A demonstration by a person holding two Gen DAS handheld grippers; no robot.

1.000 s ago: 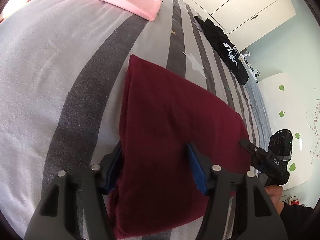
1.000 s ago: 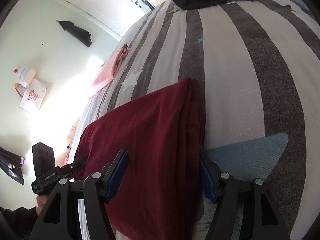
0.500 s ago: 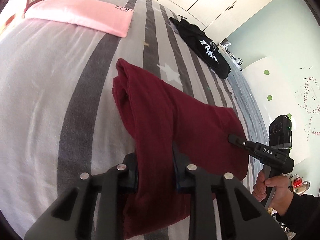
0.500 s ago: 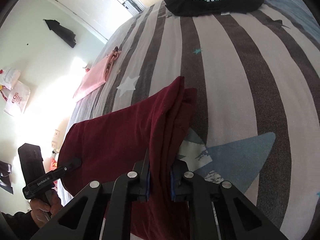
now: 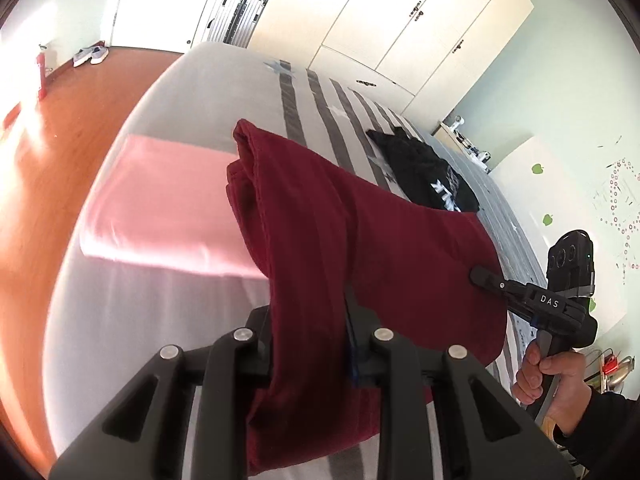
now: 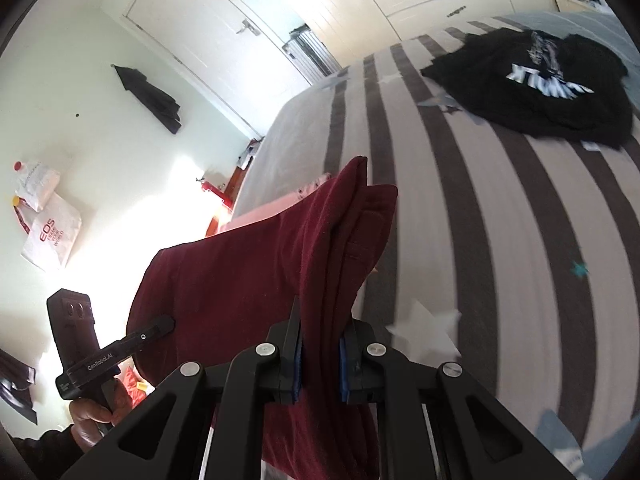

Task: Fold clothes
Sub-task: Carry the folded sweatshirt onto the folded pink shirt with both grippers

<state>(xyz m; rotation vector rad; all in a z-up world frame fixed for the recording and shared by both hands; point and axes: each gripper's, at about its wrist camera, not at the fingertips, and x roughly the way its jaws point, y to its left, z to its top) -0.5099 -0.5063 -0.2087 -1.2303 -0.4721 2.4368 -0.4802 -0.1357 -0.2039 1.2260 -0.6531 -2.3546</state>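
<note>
The folded maroon garment [image 5: 360, 240] hangs lifted above the striped bed [image 5: 160, 320], pinched at both ends. The left tool [image 5: 308, 344] clamps one edge; the right tool [image 6: 320, 356] clamps the other. A pink garment [image 5: 160, 208] lies on the bed at left, a black garment [image 6: 540, 88] at right.

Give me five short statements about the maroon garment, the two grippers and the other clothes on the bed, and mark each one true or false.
1. Both grippers pinch the maroon garment. True: left gripper, right gripper.
2. The maroon garment lies flat on the bed. False: it hangs lifted.
3. The black garment is neatly folded. False: it lies crumpled.
4. A pink garment lies on the bed. True.
5. The right gripper is empty. False: it grips maroon cloth.
</note>
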